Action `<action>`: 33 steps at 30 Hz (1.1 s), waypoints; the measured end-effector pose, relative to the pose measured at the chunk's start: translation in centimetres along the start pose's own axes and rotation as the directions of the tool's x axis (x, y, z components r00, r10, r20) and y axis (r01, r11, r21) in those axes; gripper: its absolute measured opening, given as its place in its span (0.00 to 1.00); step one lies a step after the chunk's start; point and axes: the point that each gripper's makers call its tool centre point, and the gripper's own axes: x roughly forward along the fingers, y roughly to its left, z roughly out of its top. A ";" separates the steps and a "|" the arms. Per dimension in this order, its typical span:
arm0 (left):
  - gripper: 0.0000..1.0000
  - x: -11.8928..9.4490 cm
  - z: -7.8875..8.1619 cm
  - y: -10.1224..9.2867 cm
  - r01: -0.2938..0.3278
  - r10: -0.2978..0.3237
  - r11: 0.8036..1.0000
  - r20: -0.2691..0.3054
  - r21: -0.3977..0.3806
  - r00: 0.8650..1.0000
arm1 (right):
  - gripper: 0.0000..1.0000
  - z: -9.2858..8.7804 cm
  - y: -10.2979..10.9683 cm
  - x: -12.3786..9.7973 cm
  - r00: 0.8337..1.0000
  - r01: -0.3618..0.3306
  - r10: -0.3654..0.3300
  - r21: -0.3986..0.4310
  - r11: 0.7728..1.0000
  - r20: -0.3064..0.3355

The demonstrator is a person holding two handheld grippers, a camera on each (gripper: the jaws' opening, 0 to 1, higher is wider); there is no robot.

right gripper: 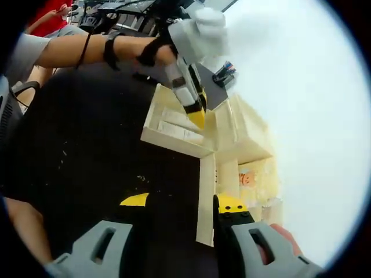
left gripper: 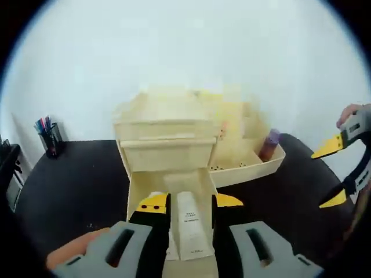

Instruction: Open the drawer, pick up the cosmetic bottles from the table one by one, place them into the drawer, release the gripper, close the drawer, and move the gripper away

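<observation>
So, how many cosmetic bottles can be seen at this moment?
2. A white bottle is between the jaws of the left claw, over the open drawer. A purple-capped bottle stands in the tray beside the organizer. The drawer may hide more.

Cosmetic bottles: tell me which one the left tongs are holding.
The white tube-shaped bottle, gripped between the left tongs above the open drawer. The purple-capped bottle stands apart in the side tray.

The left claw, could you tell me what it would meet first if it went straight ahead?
Likely the open drawer: the left claw, shut on a white bottle, points into it; depth is unclear.
</observation>
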 end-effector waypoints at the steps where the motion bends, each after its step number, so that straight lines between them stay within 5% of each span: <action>1: 0.27 -0.4 0.1 0.0 0.004 -0.004 1.000 0.008 0.008 1.000 | 0.39 0.0 -0.3 0.0 1.000 0.012 -0.012 -0.002 1.000 -0.004; 13: 0.50 -6.2 -1.0 2.9 0.039 -0.052 0.992 0.106 0.122 0.993 | 0.42 1.0 -2.5 0.3 0.991 0.133 -0.132 0.019 0.991 -0.022; 22: 0.64 -7.9 -3.1 5.7 0.124 -0.135 0.990 0.177 0.074 0.975 | 0.46 0.8 -3.0 1.1 0.987 0.153 -0.150 0.054 0.987 -0.048; 29: 0.87 -8.2 -4.4 6.1 0.224 -0.258 0.961 0.234 0.160 0.937 | 0.47 1.6 -3.1 1.9 0.986 0.164 -0.161 0.102 0.981 -0.038; 33: 0.96 -8.6 -4.6 5.5 0.347 -0.367 0.930 0.285 0.119 0.885 | 0.50 2.7 -3.4 2.0 0.982 0.187 -0.191 0.160 0.969 0.005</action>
